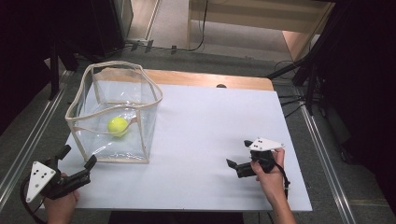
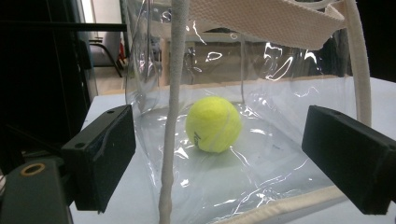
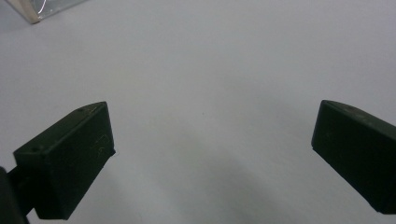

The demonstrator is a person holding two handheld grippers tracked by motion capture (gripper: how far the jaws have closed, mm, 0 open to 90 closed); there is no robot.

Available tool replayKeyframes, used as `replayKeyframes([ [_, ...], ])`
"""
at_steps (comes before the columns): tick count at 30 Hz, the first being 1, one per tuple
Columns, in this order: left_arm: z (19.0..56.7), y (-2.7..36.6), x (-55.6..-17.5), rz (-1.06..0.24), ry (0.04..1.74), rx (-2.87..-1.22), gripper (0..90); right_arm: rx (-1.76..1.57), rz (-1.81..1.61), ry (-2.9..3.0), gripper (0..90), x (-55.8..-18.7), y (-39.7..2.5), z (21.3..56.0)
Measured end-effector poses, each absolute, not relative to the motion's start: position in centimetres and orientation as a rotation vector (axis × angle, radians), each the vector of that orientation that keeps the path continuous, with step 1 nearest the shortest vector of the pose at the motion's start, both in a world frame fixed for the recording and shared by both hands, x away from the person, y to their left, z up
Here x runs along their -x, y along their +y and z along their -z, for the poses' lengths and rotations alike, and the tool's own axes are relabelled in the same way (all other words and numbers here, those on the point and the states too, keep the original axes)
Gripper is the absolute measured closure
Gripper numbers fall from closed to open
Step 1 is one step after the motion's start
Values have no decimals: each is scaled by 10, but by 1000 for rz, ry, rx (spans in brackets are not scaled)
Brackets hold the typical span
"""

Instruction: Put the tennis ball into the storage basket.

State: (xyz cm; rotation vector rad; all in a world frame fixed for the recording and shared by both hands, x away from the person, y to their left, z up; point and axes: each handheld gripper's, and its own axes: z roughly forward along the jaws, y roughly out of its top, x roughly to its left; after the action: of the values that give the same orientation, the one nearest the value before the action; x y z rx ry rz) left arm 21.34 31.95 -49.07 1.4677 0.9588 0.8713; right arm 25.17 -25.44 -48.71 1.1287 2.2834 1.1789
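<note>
A yellow-green tennis ball (image 1: 118, 126) (image 2: 214, 124) lies on the floor of a clear plastic bag (image 1: 95, 140) (image 2: 280, 172) with cream fabric trim, standing open-topped at the table's left. My left gripper (image 1: 79, 156) (image 2: 219, 163) is open just outside the bag's near-left corner, its jaws straddling the cream corner seam (image 2: 172, 116), nothing held. My right gripper (image 1: 237, 154) (image 3: 210, 158) is open low over the bare white table (image 1: 196, 135) at the front right, empty, pointing left toward the bag.
The white sheet covers a wooden table whose far edge (image 1: 210, 78) shows bare wood. Grey floor with metal rails (image 1: 28, 135) flanks both sides; black stands and cables (image 1: 303, 70) sit at the back right. A bag corner (image 3: 32, 14) shows at upper left in the right gripper view.
</note>
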Motion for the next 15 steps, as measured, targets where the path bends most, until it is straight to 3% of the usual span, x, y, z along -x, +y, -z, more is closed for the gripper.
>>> replayKeyframes([
  [15,491,319,-213,-877,958,-1473,100,-1231,-1182,2175,0,-226,-299,497],
])
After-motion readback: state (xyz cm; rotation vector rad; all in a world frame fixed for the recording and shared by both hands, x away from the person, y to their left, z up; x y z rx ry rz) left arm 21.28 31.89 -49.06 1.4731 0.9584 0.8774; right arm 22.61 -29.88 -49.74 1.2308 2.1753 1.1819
